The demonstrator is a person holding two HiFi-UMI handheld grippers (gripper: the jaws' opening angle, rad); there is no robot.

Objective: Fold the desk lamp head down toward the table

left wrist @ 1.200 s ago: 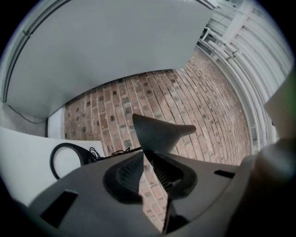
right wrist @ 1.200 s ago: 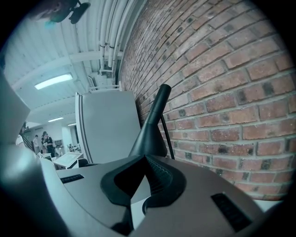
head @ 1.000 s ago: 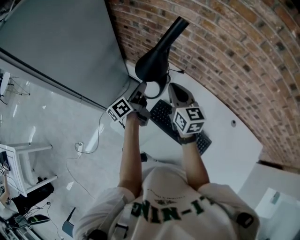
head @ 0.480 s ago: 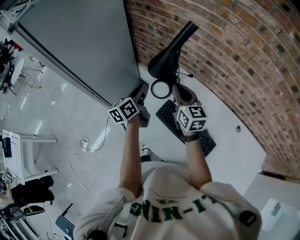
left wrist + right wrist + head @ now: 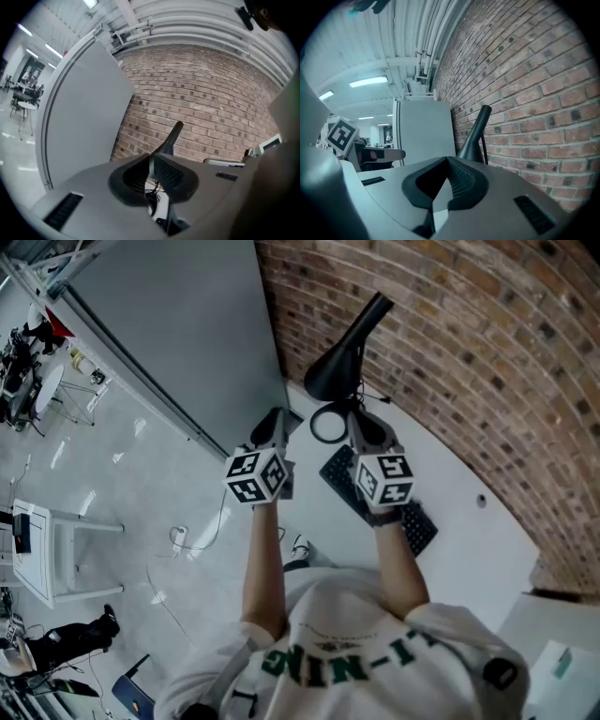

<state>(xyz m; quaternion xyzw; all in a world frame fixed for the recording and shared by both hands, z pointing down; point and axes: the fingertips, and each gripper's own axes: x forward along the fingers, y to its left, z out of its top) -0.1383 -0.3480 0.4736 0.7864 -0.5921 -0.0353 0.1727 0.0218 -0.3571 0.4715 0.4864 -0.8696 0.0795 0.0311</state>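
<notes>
Desk lamp [image 5: 335,374]: it stands at the far left corner of the white bench [image 5: 464,521], hemmed in by the brick wall [image 5: 487,352] and the grey panel [image 5: 178,324]. Its black cone head sits low and its arm slants up along the wall.

The left hand-held gripper [image 5: 275,420] is at the bench's left edge. The right hand-held gripper [image 5: 361,423] is over the far end of the keyboard [image 5: 419,526]. Both have their jaws together and empty.

Bare bench lies open toward the right edge. The green lettering on the shirt [image 5: 347,615] is not readable whole.

The left hand-held gripper is farther from the lamp than a second ago.

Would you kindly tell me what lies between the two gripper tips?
In the head view, a black-rimmed ring sits between the left gripper and the right gripper, near the desk lamp head.
</notes>
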